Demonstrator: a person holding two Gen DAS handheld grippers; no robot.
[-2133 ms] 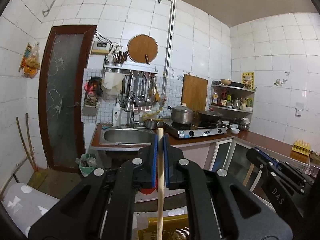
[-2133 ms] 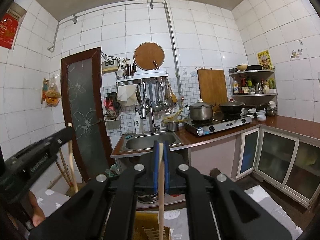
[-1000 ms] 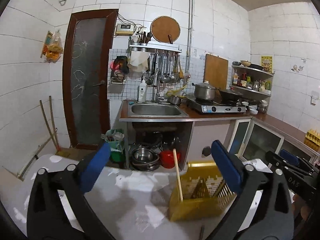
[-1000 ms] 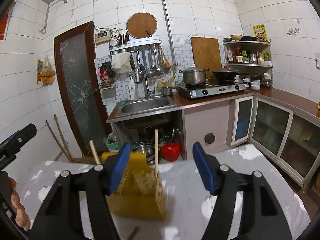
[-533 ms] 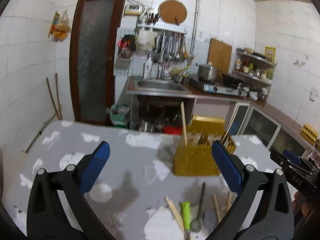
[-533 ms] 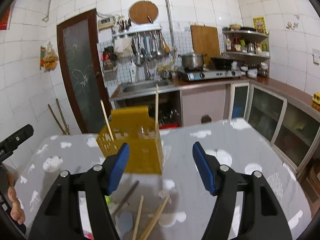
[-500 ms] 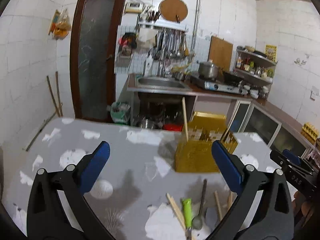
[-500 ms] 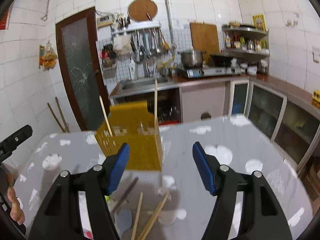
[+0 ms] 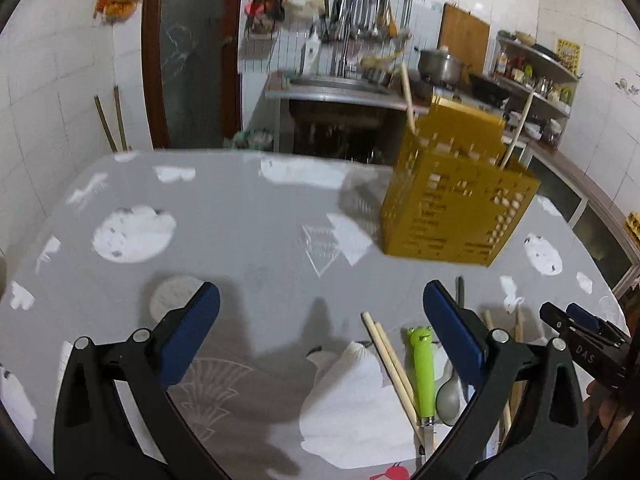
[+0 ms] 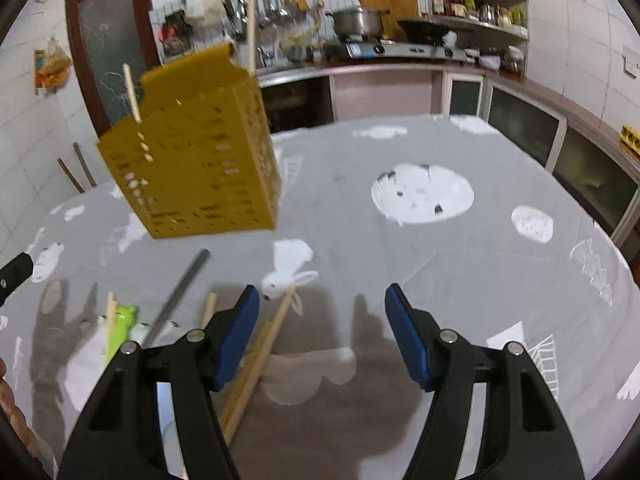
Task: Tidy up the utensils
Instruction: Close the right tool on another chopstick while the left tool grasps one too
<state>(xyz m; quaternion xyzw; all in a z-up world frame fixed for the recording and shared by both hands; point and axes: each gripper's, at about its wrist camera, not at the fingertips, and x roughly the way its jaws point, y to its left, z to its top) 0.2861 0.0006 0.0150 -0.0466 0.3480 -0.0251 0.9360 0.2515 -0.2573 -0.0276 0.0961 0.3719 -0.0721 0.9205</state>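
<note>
A yellow perforated utensil basket [image 9: 456, 208] [image 10: 196, 172] stands on the grey patterned table with two wooden chopsticks [image 9: 409, 100] [image 10: 251, 20] sticking up from it. Loose utensils lie in front of it: a pair of chopsticks [image 9: 390, 356], a green-handled knife [image 9: 422, 368], a metal spoon [image 9: 448, 398] and more chopsticks [image 10: 260, 354]. My left gripper [image 9: 320, 312] is open and empty over bare cloth, left of the pile. My right gripper [image 10: 322, 308] is open and empty too, with chopsticks lying by its left finger. A dark flat handle [image 10: 180, 292] lies near the basket.
The table [image 9: 240, 216] carries a grey cloth with white prints. Behind it run a sink counter [image 9: 340, 88], a stove with a pot [image 10: 356, 20], shelves and glass-door cabinets [image 10: 520, 120]. A door [image 9: 192, 40] is at the left.
Both grippers have come down and tilted toward the table. The basket and the loose utensils now appear larger and nearer. Earlier still, each gripper let go of a chopstick into the basket.
</note>
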